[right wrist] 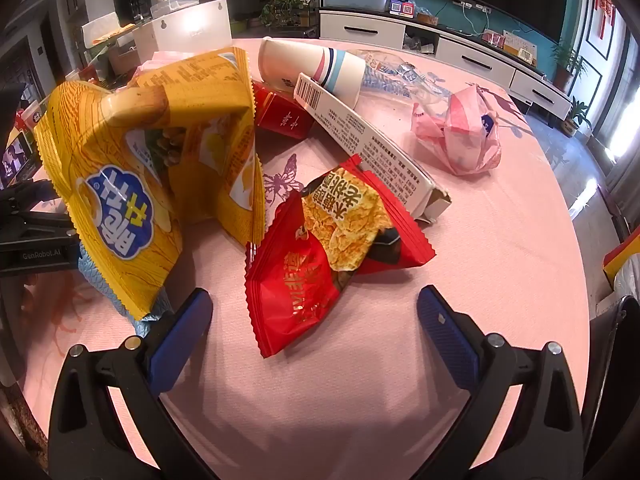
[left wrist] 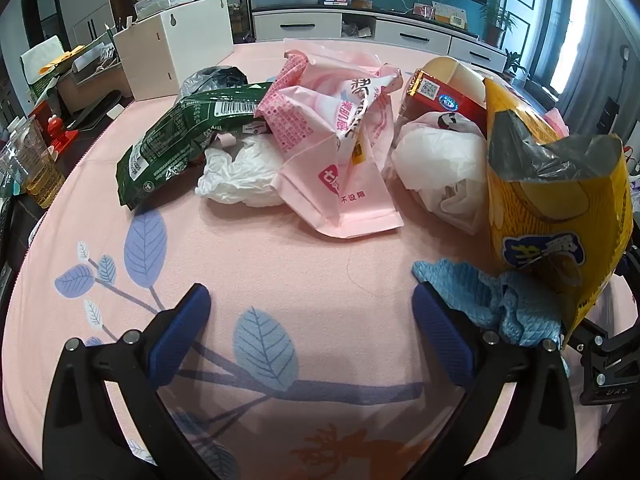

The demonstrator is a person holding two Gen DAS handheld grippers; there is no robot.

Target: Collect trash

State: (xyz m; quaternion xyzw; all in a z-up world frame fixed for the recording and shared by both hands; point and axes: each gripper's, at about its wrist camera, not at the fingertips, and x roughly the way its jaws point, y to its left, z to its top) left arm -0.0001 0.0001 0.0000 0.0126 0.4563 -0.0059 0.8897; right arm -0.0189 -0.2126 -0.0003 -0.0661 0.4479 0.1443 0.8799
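Left wrist view: left tool [left wrist: 311,300] fully open, empty, above pink worktop [left wrist: 280,260]; green wrapper [left wrist: 176,148], pink bag [left wrist: 340,152] beyond. Right tool [right wrist: 314,304] fully open, empty; red snack packet [right wrist: 320,256] just ahead, yellow chip bag [right wrist: 132,168] left.

Both claws tilt steeply downward, side by side: the left claw [left wrist: 311,304] and right claw [right wrist: 314,306] gape wide, gripping nothing.

Bare pink tablecloth [left wrist: 312,264] lies between and ahead of the left gripper [left wrist: 311,304] fingers; blue cloth [left wrist: 508,300] and yellow chip bag [left wrist: 560,216] crowd its right finger. Red snack packet [right wrist: 320,256] blocks between the right gripper [right wrist: 314,306] fingers; cloth beyond the right finger is free.
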